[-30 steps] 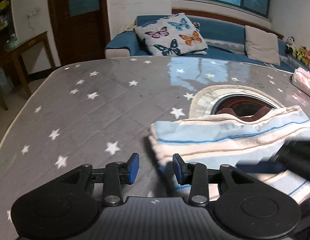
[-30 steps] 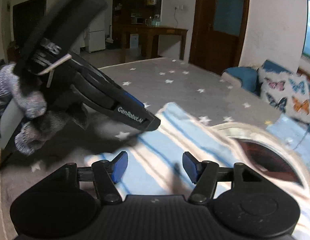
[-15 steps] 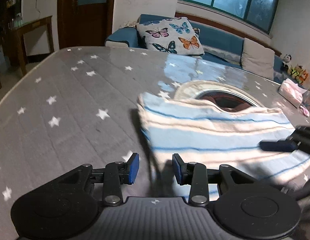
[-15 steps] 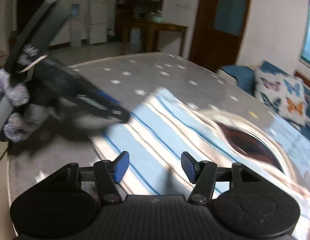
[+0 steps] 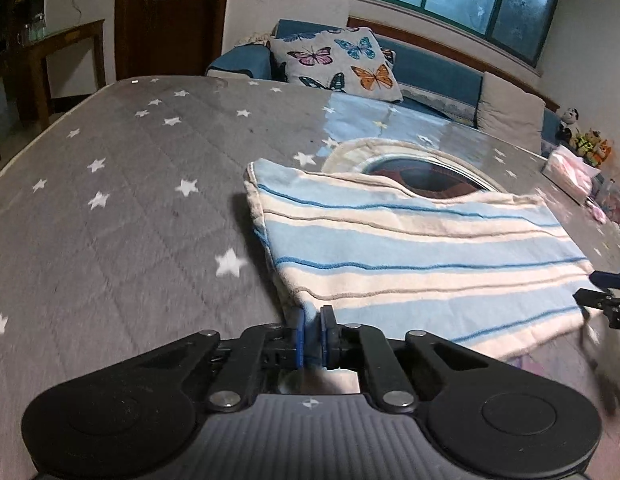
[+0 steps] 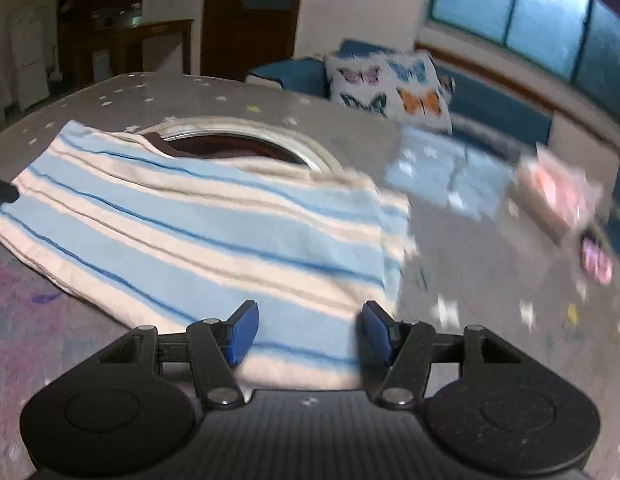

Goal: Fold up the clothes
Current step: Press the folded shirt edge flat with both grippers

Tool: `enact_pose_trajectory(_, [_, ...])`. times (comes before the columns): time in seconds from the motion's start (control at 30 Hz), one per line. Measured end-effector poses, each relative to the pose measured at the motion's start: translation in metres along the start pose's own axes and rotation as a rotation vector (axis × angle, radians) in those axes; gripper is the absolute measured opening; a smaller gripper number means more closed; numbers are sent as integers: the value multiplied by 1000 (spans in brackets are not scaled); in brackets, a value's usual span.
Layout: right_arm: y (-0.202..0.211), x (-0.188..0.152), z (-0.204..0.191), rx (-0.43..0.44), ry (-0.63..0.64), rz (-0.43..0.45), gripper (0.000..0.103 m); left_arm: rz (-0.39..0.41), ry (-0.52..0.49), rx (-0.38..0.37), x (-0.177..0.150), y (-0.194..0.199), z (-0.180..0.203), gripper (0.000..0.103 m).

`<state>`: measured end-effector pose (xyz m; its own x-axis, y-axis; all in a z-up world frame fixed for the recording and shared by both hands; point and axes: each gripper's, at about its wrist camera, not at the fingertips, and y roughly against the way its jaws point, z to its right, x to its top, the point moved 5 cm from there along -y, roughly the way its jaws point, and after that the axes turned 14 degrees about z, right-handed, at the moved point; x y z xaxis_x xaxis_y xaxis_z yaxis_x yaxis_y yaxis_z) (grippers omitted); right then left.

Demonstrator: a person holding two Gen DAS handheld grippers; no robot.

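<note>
Desk (image 5: pixel 110 208), grey star-print cover, carries the striped garment (image 5: pixel 410 248), lying flat and doubled over near the front edge, part-covering a round pale-rimmed opening (image 5: pixel 426 172) behind it

Change over the last second: left hand-held gripper (image 5: pixel 311 334) went from spread to pressed together on the garment's near-left corner. Right hand-held gripper (image 6: pixel 306 332) has swung to the near-right edge, jaws spread, cloth between them, not yet pinched

Reading: both near corners being secured for another fold. Both devices low, pointed forward across the desk
</note>
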<state>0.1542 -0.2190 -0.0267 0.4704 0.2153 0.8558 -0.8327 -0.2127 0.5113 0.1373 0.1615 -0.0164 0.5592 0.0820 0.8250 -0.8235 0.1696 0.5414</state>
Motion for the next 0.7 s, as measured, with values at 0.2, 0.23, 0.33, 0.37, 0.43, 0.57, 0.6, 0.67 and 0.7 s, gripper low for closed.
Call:
enact_pose_trajectory(0.2, [12,5,-6,48,37,-29,59,-12,28,-1,-2,17,-10,11])
enact_pose_trajectory(0.23, [11,10,-6,51,41,-18,59,-6,36,8,1,18,-13,11])
enact_pose_trajectory(0.33, [-2,27,-4,48,27,14,59,10,58,32,10,13,-18,13])
enact_pose_trajectory(0.37, [-9,33,-2,49,13,20,59,14,64,33,14,10,-19,14])
enact_pose_trajectory(0.43, [-24,41,3,54,-17,28,58,19,66,39,21,4,-20,19])
enact_pose_trajectory(0.57, [-52,55,18,14,-73,43,52,26,39,40,30,-12,-14,23])
enact_pose_trajectory(0.6, [-58,58,23,-2,-84,46,50,28,32,40,33,-15,-12,23])
enact_pose_trajectory(0.67, [-73,61,35,-29,-123,44,43,31,19,40,38,-23,-9,23])
enact_pose_trajectory(0.7, [-79,62,39,-32,-141,38,38,33,12,41,40,-27,-8,23])
